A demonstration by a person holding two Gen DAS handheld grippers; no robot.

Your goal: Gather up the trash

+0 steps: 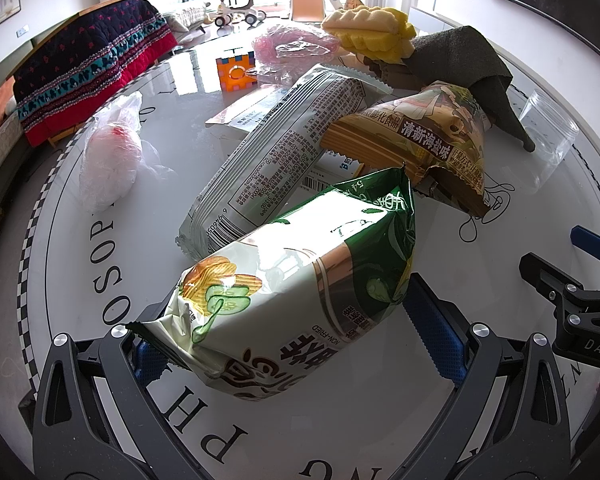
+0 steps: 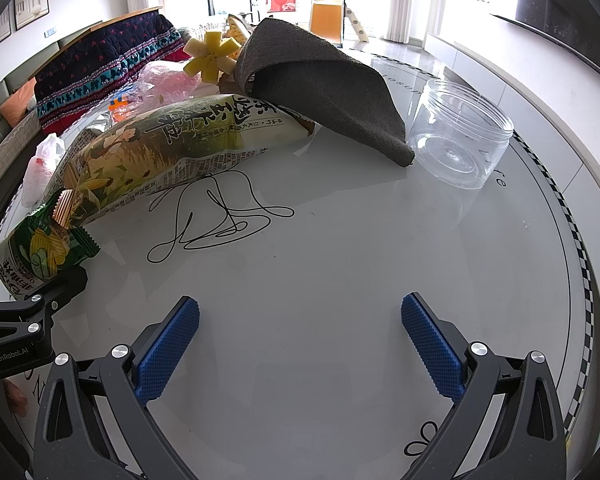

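Left tool [image 1: 296, 336] straddles green chip bag [image 1: 284, 280]; right tool [image 2: 300, 344] spread wide

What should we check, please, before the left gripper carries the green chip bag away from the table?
1. Left gripper around the green chip bag: ok, a finger on each side of it.
2. Firm pinch on the bag: cannot tell, the contact is hidden behind it.
3. Bag free of the white wrapper and the yellow corn-snack bag: cannot tell, its top edge overlaps both.
4. Right gripper free to help: ok, open with nothing between its fingers.
5. Trash container in view: not ok, only a clear jar.
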